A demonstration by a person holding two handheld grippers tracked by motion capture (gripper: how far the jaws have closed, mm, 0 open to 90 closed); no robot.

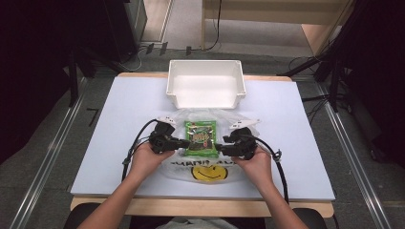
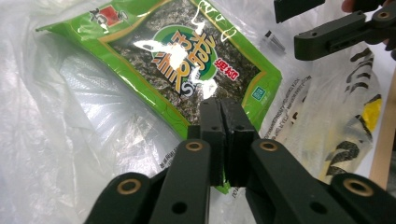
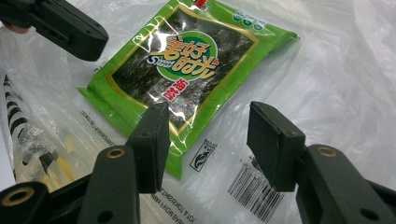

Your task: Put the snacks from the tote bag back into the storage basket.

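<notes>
A green seaweed snack packet lies flat on the table with a clear plastic bag printed with a yellow smiley. I cannot tell whether the packet is inside the bag or on top of it. My left gripper is shut, and its pads pinch the packet's left edge. My right gripper stands open at the packet's right edge, and its jaws straddle the corner without touching it. Each gripper view shows the other gripper across the packet.
An empty white bin stands at the far edge of the pale blue table top, just beyond the bag. Cables trail from both grippers toward the near edge. Dark stands and floor rails flank the table.
</notes>
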